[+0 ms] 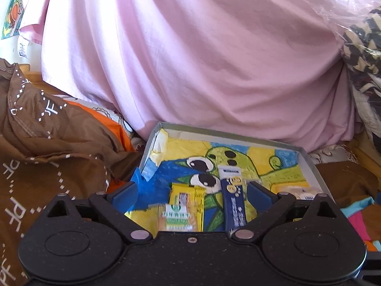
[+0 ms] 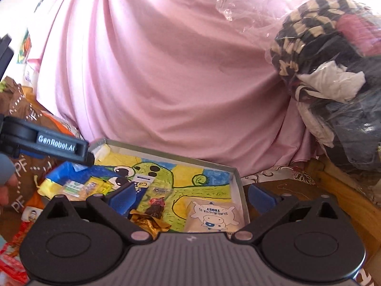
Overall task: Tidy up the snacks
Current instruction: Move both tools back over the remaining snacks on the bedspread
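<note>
Left tool [image 1: 193, 191]: jaws spread, nothing between them, hanging low over the near-left part of the tray [image 1: 309, 164]. Right tool [image 2: 193, 197]: also spread and empty, over the tray's near-right part; its right pad sits outside the tray wall.

Snacks are already in the tray, on the cartoon drawing that lines its floor. The blue stick pack [image 1: 234, 202] lies between the left pads, closer to the right one. The yellow sachet [image 1: 188, 194] and the green-white wafer pack [image 1: 177, 218] are just left of it, overlapping each other. On the right side are the toast packet [image 2: 213, 214], the gold wrapper [image 2: 148, 221] and the dark candy [image 2: 156, 207].

Risks:
- Closing the left tool here probably catches the blue stick pack off-centre, so it could pivot or slip out on the lift.
- The sachet and wafer pack overlap, so a pinch may drag both.
- The tray appears to sit on soft bedding rather than a tabletop, so pushing down may tilt it and slide the packets.
- The near-left tray corner looks torn and taped, and small packs could escape there.
- The two tools are near each other over one tray, so a collision is possible.
- The right pad could hook the tray's right wall.
</note>
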{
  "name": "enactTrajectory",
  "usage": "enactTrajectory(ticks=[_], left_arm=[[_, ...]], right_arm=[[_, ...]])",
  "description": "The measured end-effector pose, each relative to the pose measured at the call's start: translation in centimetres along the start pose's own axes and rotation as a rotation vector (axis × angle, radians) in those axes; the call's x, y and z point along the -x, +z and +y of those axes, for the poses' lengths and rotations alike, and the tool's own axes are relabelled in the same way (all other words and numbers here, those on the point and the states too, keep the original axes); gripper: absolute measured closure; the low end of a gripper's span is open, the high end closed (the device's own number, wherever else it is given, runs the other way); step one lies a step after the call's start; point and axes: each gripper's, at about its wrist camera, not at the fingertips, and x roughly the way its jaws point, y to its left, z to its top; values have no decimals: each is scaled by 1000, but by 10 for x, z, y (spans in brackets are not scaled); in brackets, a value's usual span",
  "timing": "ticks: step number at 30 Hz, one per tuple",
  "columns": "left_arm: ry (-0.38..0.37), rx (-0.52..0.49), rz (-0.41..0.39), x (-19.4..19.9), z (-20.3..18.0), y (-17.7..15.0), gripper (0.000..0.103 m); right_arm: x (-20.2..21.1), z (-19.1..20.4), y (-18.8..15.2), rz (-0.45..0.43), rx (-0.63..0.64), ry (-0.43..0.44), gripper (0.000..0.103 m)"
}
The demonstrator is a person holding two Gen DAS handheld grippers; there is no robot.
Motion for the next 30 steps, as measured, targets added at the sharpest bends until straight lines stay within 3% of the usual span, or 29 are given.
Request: enactTrajectory(ticks=[12,19,25,30], left_arm=[[-41,18,86,72,38,-29,5],[-2,43,108,118,83,-59,4],[30,131,181,133,111,-89,4],[29,146,240,133,123,-105,4]], right_arm=[[56,4,-4,-29,-85,60,0],[90,15,-12,-55,-72,93,0],[108,35,-23,-45,-90,125,0],[114,57,-44,6,-112,167,0]])
